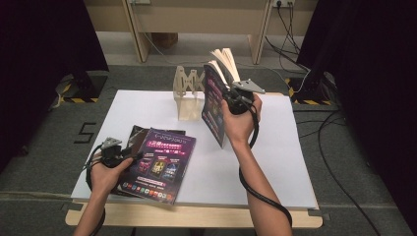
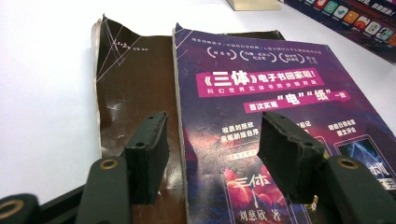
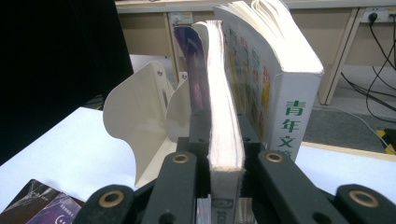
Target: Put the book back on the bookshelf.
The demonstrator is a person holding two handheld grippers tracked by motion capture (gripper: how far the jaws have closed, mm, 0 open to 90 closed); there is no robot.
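The bench (image 1: 147, 101) filled the middle of the high view under a white sheet. At its upper centre stood a pale rack (image 1: 188, 96), a row of curved dividers; its slots looked empty, as far as could be seen, with nothing filed between the plates.

Just right of the rack, the right hand-held gripper (image 1: 231, 101) held a book (image 1: 215, 101) upright in the air, clamped on a thin part of it near the lower edge. In the right gripper view the jaws were pressed against that slice of pages (image 3: 224, 140) while the thicker remainder (image 3: 261, 70) fanned away to the right. So held, the book probably handled as floppy and fairly heavy for a paperback: glossy covers could slip, and loose pages might sag or tear. A grip across the whole block near the spine would likely carry it better.

At the lower left of the high view, a purple book (image 1: 160, 164) lay flat on a dark book (image 1: 134, 135). The left hand-held gripper (image 1: 129, 158) hovered at their near edge, jaws apart with nothing between them; in the left gripper view its pads (image 2: 148, 154) stood just above both covers.
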